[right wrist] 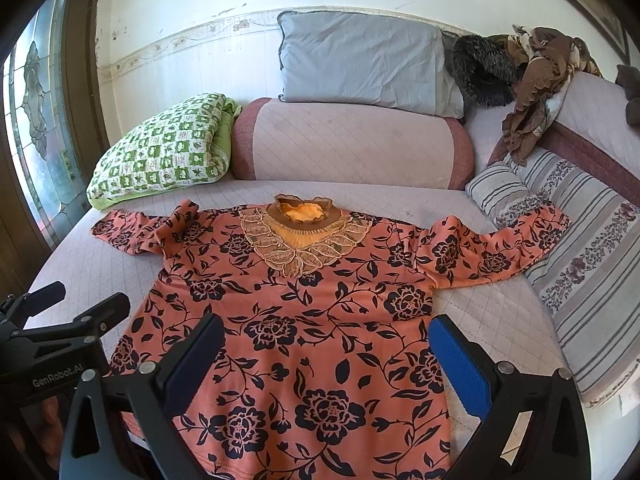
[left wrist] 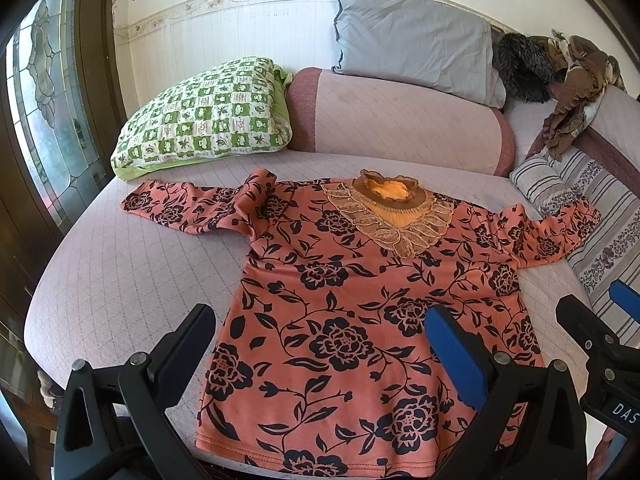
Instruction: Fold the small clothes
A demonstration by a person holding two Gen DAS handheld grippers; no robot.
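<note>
An orange top with a black flower print (left wrist: pixel 360 300) (right wrist: pixel 304 340) lies flat and face up on the quilted bed, both sleeves spread out and its lace collar (left wrist: pixel 390 216) (right wrist: pixel 306 236) at the far end. My left gripper (left wrist: pixel 320 316) hovers open above the hem, over its left half, with nothing between the fingers. My right gripper (right wrist: pixel 326 326) is open too, above the hem's right half. Each view shows the other gripper at its side edge: the right one (left wrist: pixel 592 304) and the left one (right wrist: pixel 76 300).
The pale quilted bed cover (left wrist: pixel 120 260) (right wrist: pixel 480 312) has bare room on both sides of the top. A green checked pillow (left wrist: pixel 204 120), a pink bolster (left wrist: pixel 400 120), a grey pillow (left wrist: pixel 416 44), a striped cushion (right wrist: pixel 580 260) and heaped brown clothes (right wrist: pixel 536 72) ring the far side.
</note>
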